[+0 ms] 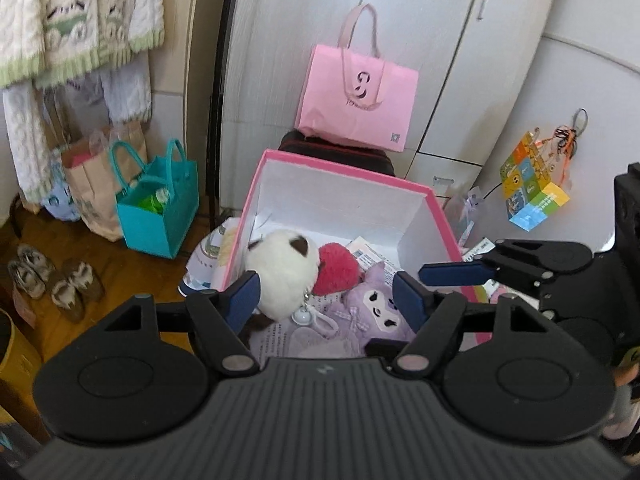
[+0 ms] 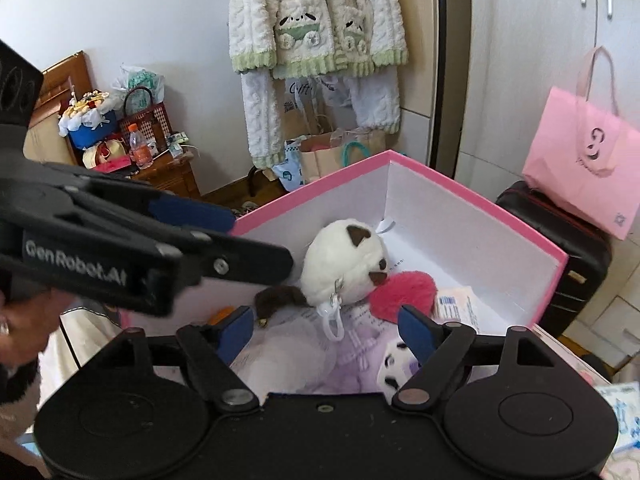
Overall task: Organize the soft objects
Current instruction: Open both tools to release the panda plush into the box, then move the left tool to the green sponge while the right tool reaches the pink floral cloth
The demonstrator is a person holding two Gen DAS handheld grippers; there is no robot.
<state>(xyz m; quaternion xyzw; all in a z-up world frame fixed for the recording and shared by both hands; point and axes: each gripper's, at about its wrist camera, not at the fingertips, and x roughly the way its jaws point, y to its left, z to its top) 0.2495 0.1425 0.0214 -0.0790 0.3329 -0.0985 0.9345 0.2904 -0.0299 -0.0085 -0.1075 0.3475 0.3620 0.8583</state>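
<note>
Where both tongs (image 1: 326, 300) (image 2: 326, 330) gape empty above the pink box (image 1: 344, 168): white plush cat (image 2: 344, 264) tipped sideways, brown tail (image 2: 280, 298) leftward.

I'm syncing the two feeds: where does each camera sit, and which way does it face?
Left wrist: on the left tongs, angled down into the pink box; right tongs intrude from the right.
Right wrist: on the right tongs, facing the same box; left tongs and a hand at left.
Shared: white plush, pink pompom.
</note>
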